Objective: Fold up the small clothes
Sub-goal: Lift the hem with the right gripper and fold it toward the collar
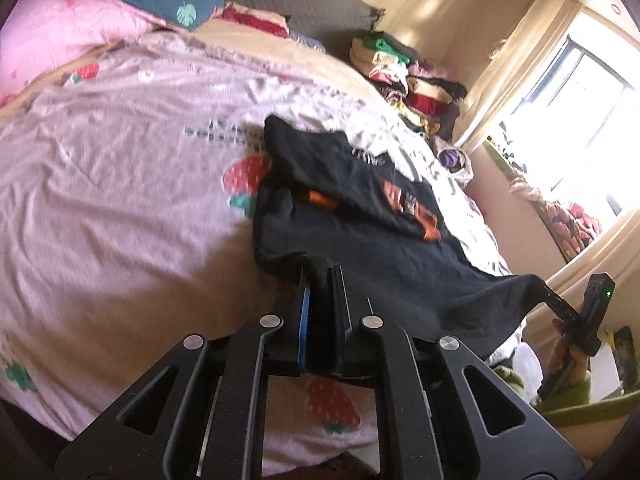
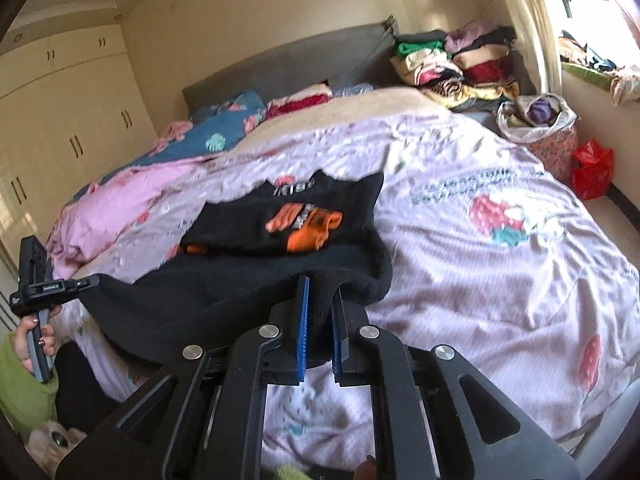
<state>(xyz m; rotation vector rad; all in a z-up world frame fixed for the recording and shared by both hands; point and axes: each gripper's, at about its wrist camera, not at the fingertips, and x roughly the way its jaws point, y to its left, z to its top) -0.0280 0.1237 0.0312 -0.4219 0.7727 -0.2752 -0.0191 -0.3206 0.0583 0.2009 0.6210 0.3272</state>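
Pinching the black shirt's (image 1: 360, 240) near hem, both grippers' jaws hold it above the bedspread (image 1: 120, 184).

One black shirt (image 2: 256, 240), centre. Two grippers: left (image 1: 320, 276) at 6 o'clock in left view, right (image 2: 322, 292) at 6 o'clock in right view. One clothes pile (image 2: 456, 64) at 1 o'clock. One red bag (image 2: 592, 168) at 3 o'clock. One headboard (image 2: 288, 64) at 12 o'clock.
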